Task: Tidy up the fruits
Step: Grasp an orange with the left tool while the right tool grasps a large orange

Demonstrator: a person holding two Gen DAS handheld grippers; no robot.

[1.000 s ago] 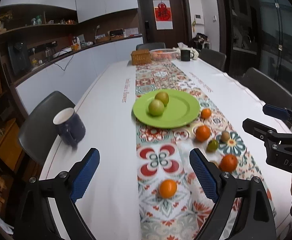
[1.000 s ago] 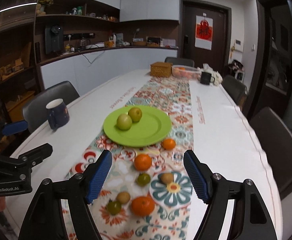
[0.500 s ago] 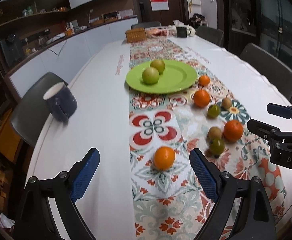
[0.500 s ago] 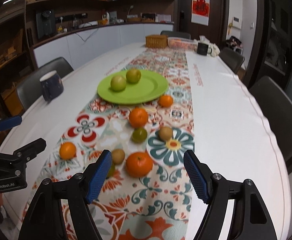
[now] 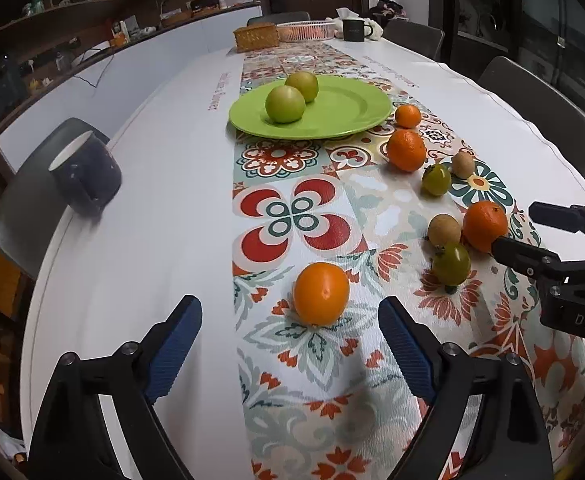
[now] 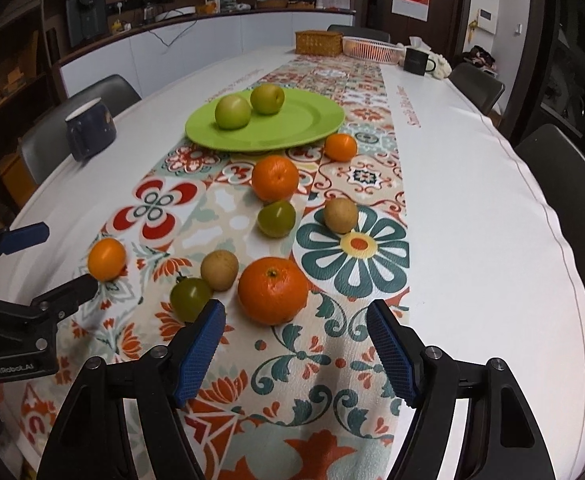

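Observation:
A green plate (image 5: pixel 344 114) (image 6: pixel 292 128) holds two green apples (image 5: pixel 285 104) (image 6: pixel 232 111) on the patterned runner. Several oranges, small green fruits and brown fruits lie loose on the runner in front of the plate. My left gripper (image 5: pixel 290 330) is open and empty, and a lone orange (image 5: pixel 321 293) (image 6: pixel 106 259) lies just ahead of its tips. My right gripper (image 6: pixel 296 330) is open and empty, just behind a large orange (image 6: pixel 273 290) (image 5: pixel 485 226). A green fruit (image 6: pixel 190 298) lies by its left finger.
A dark blue mug (image 5: pixel 86 178) (image 6: pixel 90 130) stands on the white cloth at the left edge. A wicker box (image 6: pixel 318 42), a pink basket (image 6: pixel 368 49) and a black mug (image 6: pixel 417 61) stand at the far end. Chairs surround the table.
Both grippers have dropped lower and tilted toward the table and moved forward. The lone orange now lies just ahead of the left tips, the large orange just ahead of the right ones.

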